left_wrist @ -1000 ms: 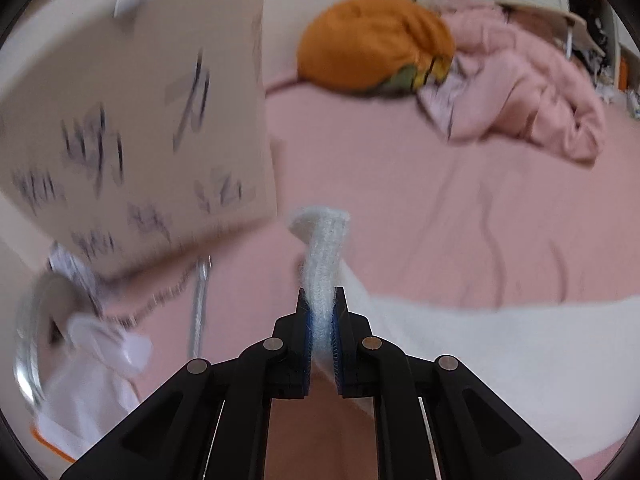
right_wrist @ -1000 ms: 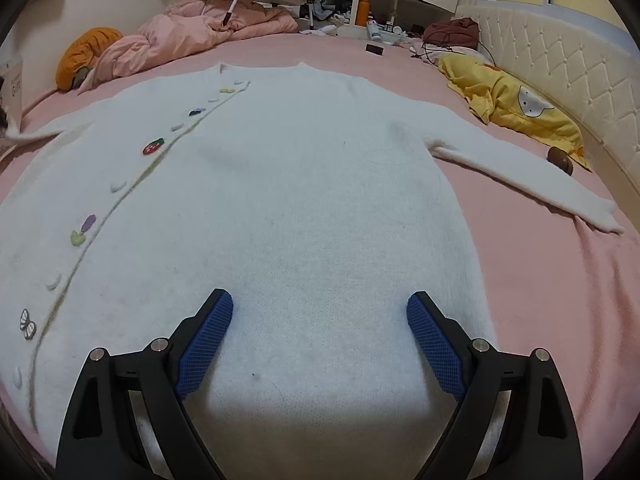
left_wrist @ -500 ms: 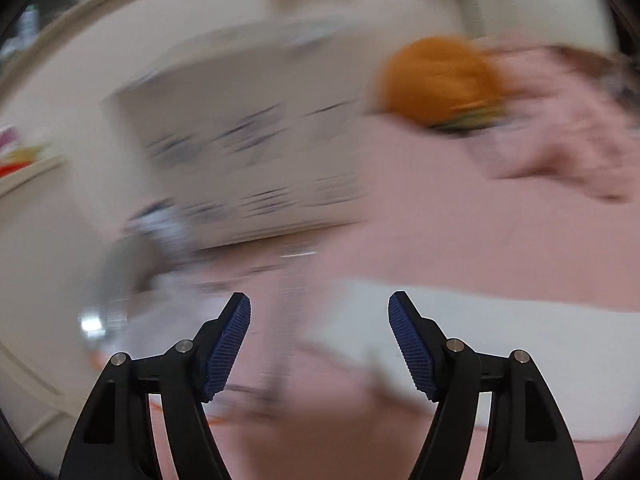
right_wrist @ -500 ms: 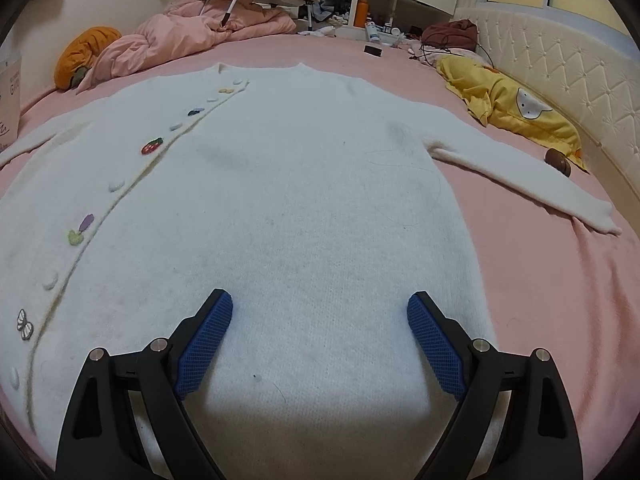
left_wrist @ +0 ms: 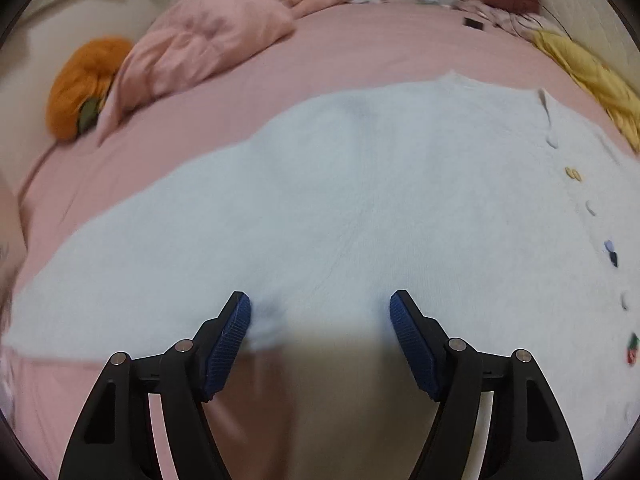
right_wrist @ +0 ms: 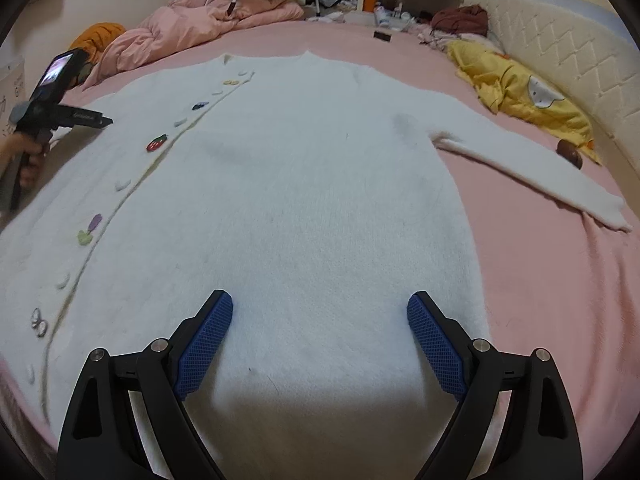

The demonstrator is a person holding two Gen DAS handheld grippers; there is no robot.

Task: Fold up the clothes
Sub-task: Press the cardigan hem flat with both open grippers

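White cardigan point(right_wrist: 304, 184) lies flat on the pink bed point(right_wrist: 540, 280). Left gripper point(left_wrist: 320, 320) and right gripper point(right_wrist: 320, 320): jaws spread, empty. Advice: pinch the sleeve cuff squarely, fold inward without dragging.

A fluffy white cardigan point(right_wrist: 304, 184) is lying flat and face up on the pink bed point(right_wrist: 540, 280), buttoned closed. Small colourful buttons point(right_wrist: 156, 143) are running down its front, and one sleeve point(right_wrist: 532, 184) is stretching outward across the sheet.
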